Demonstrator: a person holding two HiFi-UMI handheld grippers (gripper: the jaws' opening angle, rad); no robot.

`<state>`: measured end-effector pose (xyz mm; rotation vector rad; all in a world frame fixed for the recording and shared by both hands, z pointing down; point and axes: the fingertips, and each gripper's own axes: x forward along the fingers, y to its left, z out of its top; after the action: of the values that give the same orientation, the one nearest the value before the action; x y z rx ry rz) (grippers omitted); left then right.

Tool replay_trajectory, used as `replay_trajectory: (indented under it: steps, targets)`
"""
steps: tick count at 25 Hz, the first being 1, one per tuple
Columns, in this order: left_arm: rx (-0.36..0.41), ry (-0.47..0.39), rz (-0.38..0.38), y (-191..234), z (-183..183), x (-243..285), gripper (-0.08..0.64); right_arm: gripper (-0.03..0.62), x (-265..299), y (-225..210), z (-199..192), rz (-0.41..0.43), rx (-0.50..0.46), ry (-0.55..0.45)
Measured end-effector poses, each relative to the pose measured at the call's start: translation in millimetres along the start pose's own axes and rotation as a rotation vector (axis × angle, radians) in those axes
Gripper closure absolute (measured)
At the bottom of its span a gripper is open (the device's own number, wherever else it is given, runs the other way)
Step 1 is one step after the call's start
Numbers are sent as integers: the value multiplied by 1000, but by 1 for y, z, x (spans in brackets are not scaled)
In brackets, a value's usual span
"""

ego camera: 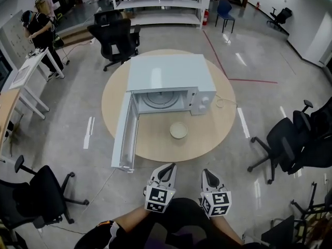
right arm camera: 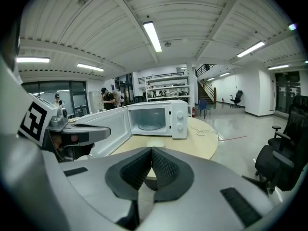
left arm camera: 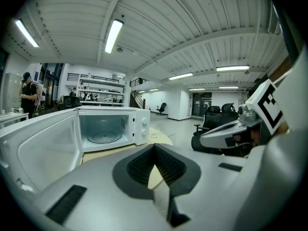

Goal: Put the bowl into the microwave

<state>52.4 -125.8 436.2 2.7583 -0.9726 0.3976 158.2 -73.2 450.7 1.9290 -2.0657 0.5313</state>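
Done: microwave (ego camera: 168, 79) door (ego camera: 125, 134) open.
Bowl (ego camera: 179, 130): on table (ego camera: 218, 139), untouched.
Left gripper (ego camera: 166, 170), right gripper (ego camera: 208, 174): jaws together, empty.
Remaining: grasp, lift, placement.

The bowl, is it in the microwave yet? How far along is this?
Done: the microwave has its door open. In hand: nothing; the left gripper and right gripper are shut and empty, short of the table. Left: the bowl sits on the table, to be grasped and placed inside.
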Motion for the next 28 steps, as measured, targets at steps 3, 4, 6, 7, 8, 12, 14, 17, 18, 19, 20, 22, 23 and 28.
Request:
replay_trajectory:
  steps: [3,4,6,7,8,12,14,17,18,19,20,22,23,28]
  targets:
    - [8,-6,0,18,3,1,512,577,16,10,2,9,24,-1]
    - [9,-11,-5,22,3,4,512,577,20,10,3,5,28,-1]
    - [9,-17,-14,29,4,10,512,577,27,9,5,-7,32,-3]
    - [9,-19,-17,33,5,12,512,577,30,9,6,-12,35,-4]
    - [9,-20,-19,37,7,13,512,577,33,9,9,-18,38,-5]
    - [8,-28,-30,50,14,19,512,577,45,9,19,-36,46,-8]
    - [6,-29,-37,56,16,20,512,577,51,11,23,-39,49,-6]
    - [1,-32,-47,64,18,21,512,577,59,16,28,-43,56,-3]
    - [-1,-33,-49,67,18,20,512,577,62,18,30,-43,57,-2]
    - [-3,-33,-52,69,18,20,512,577,64,21,31,-42,58,0]
    - [-4,-33,-54,71,17,20,512,577,67,23,32,-41,58,2]
    - [-10,-33,-56,74,17,21,512,577,71,26,33,-37,55,8]
    - [-15,-33,-53,76,16,21,512,577,72,27,33,-35,55,12]
    - [-31,-26,-31,86,13,25,512,577,81,26,33,-27,61,17]
